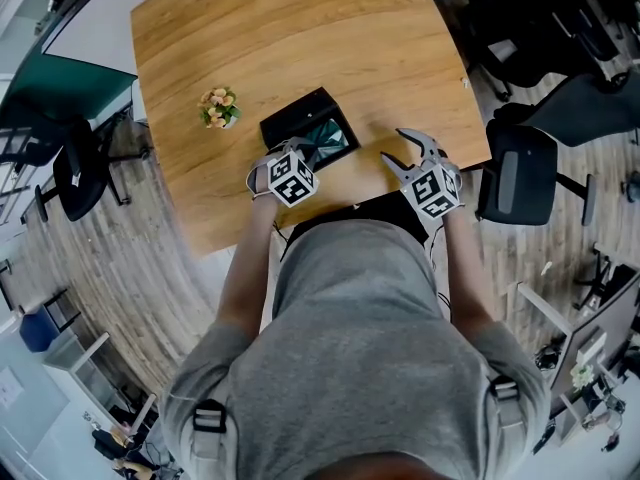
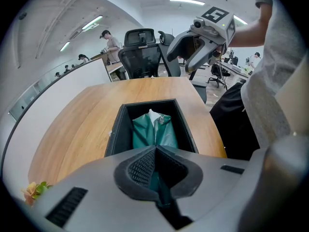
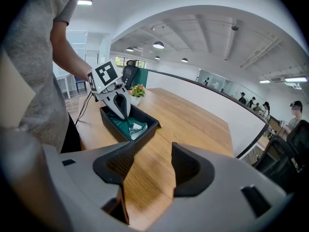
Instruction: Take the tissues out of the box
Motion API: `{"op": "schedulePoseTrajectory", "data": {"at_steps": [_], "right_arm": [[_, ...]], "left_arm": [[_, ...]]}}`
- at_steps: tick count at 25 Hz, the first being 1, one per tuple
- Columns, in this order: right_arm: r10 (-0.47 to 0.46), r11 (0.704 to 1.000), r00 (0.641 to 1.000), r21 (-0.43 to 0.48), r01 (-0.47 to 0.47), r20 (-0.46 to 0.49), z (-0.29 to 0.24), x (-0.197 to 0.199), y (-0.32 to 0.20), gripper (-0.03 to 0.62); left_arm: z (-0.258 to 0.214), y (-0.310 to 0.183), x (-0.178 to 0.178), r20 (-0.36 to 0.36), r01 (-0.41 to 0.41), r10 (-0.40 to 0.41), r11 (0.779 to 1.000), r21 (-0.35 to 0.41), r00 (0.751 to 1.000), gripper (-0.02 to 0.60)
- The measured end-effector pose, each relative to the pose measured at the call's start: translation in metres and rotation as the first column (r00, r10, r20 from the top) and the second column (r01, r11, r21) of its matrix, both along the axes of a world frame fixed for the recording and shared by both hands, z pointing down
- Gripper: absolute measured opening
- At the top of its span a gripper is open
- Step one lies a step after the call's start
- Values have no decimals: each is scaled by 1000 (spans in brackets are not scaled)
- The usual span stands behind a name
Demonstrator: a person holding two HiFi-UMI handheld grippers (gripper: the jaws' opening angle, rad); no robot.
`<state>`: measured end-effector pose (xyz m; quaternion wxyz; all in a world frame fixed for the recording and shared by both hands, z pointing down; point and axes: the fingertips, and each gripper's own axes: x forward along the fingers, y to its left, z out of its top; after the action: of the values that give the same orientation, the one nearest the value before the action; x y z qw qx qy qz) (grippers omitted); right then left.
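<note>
A black open box (image 1: 296, 116) stands on the wooden table (image 1: 300, 38), with a green tissue pack (image 1: 330, 136) inside. My left gripper (image 1: 306, 154) reaches down into the box's near end. Its pads are pinched together with a fold of the green tissue pack (image 2: 154, 132) between them. In the right gripper view, the left gripper (image 3: 123, 112) stands tip-down on the tissue pack (image 3: 131, 126) inside the box (image 3: 145, 129). My right gripper (image 1: 410, 148) hovers open over bare table to the right of the box, with nothing between its jaws (image 3: 153, 170).
A small pot of flowers (image 1: 219, 107) stands on the table left of the box. A black office chair (image 1: 520, 173) is at the table's right edge and another chair (image 1: 75, 168) at its left. The table edge runs just below the grippers.
</note>
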<state>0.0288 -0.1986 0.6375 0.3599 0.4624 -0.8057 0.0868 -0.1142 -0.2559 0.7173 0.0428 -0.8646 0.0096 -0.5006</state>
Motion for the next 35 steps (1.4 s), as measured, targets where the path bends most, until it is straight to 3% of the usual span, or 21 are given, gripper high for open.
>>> {"op": "schedulePoseTrajectory", "data": {"at_steps": [23,35], "right_arm": [[-36,999,999,27,36,-2,-17,-20,3,242],[-40,998,999,49,40,13,-18,-23,1,239]], "left_arm": [[-20,0,-7,-51,47,-48,998,-29,998,20],[-59,0,-12,-72,43,-42,999,13,997,20]]}}
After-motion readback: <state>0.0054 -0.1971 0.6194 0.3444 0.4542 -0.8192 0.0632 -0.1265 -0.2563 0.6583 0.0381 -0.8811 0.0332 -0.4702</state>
